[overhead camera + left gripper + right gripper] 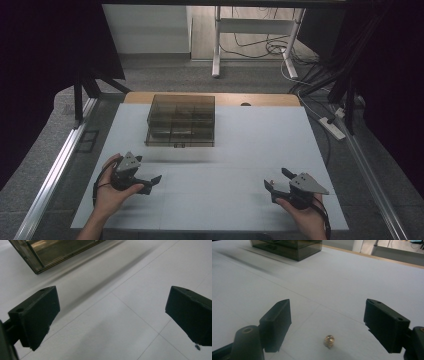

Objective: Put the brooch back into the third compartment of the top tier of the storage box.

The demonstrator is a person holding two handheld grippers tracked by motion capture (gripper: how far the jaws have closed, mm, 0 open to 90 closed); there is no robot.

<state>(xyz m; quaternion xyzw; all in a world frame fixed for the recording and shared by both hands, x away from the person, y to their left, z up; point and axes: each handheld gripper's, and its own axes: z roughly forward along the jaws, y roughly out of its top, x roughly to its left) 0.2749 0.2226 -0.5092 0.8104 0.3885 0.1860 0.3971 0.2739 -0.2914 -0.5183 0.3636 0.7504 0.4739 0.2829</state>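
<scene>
- High view: a smoky clear box [181,120] with compartments is sitting toward the far side of a white mat [240,145], left of the mat's middle.
- The left gripper [151,183] is resting in a hand near the mat's front edge, well short of the box and a little to its left, with its jaws pointing toward the middle of the mat.
- The right gripper [278,180] is sitting in the other hand, also well short of the box and far off to its right, jaws pointing toward the far left.
- Both pairs of jaws are standing apart here, with nothing visible between them from this height.
- Left gripper view: the two black jaws are spreading wide over bare mat, gripping nothing. A corner of the box [50,252] is showing beyond the jaw at the left, well clear of it.
- Right gripper view: a small brass-coloured piece [329,340], too small to identify, is lying on the mat between the two jaws, touching neither. The jaws are standing wide on either side of it.
- The box [287,247] is sitting far beyond the piece, up at the top of this view, well apart from it.
</scene>
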